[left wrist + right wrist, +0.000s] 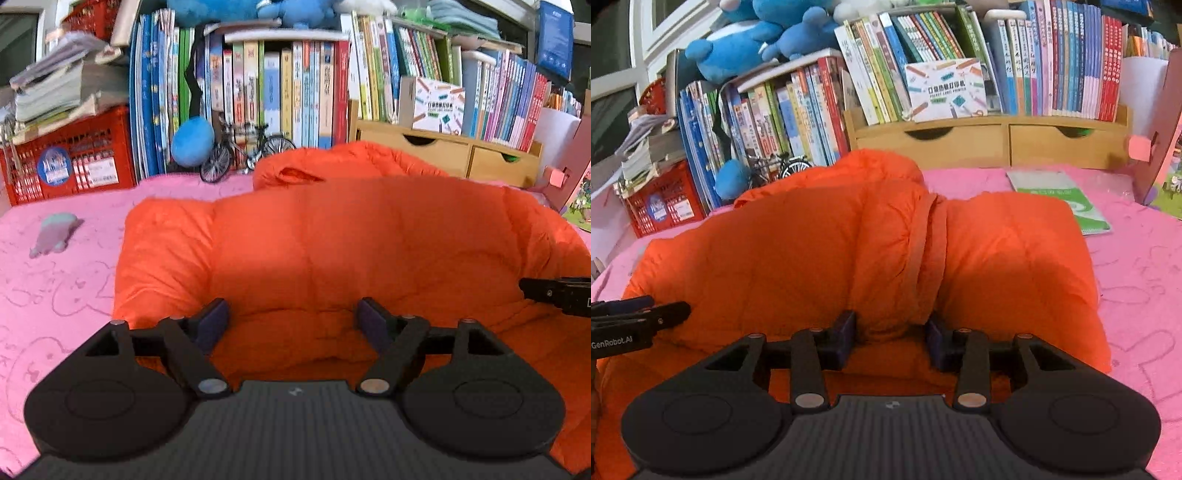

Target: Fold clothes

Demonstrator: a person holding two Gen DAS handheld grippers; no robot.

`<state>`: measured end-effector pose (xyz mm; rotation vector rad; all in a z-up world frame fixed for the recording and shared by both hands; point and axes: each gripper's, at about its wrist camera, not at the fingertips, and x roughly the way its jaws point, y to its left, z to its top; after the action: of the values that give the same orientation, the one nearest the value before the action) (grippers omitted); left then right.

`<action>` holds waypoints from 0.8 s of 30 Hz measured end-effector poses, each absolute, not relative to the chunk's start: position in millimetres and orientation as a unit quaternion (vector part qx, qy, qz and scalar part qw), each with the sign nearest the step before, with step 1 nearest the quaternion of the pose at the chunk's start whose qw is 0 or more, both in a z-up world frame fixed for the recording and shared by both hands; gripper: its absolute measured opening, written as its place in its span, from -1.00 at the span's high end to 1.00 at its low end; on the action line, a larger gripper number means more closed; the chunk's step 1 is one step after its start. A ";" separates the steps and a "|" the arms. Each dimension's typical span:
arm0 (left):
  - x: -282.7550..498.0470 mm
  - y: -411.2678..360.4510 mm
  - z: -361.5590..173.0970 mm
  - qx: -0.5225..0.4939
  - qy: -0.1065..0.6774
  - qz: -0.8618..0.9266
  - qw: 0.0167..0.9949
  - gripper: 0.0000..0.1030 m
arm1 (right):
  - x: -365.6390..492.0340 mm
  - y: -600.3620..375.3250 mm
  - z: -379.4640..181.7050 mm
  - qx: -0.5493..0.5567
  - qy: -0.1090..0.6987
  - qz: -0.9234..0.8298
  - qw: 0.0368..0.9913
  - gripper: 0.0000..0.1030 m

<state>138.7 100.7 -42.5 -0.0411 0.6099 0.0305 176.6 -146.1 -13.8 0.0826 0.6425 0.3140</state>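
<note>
Lying bunched on the pink bedspread (1137,288) in front of the bookshelf (993,140), the orange puffer jacket (820,251) is being pinched at a raised fold by the right gripper (891,341), while the left gripper (291,325) is hovering spread wide over its near edge, gripping nothing.

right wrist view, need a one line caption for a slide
Right gripper pinching a bunched fold of the orange puffer jacket on a pink bedsheet, bookshelf behind.

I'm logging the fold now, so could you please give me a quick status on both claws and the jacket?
Left claw open over orange jacket, gripping nothing. Right claw shut on a bunched jacket fold. Green booklet partly under jacket's far edge.
</note>
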 end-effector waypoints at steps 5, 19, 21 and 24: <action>134.2 99.7 -39.9 -0.020 0.301 0.027 0.953 -0.49 | 177.3 -142.9 -13.7 0.034 0.316 0.150 0.936 0.15; 73.8 81.3 -25.5 -0.115 0.312 -0.086 0.939 0.09 | 113.0 -127.8 0.4 0.159 0.321 0.279 0.891 0.31; 81.1 80.5 -30.4 -0.117 0.318 -0.077 0.937 0.09 | 118.0 -122.7 -3.4 0.156 0.331 0.268 0.891 0.34; 86.4 76.1 -32.3 -0.104 0.321 -0.069 0.939 0.09 | 120.1 -113.8 -3.1 0.133 0.335 0.260 0.896 0.34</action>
<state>86.4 76.1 -32.3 -0.2114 0.6559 -0.1408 120.1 -113.8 -3.1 0.2760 0.6943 0.5381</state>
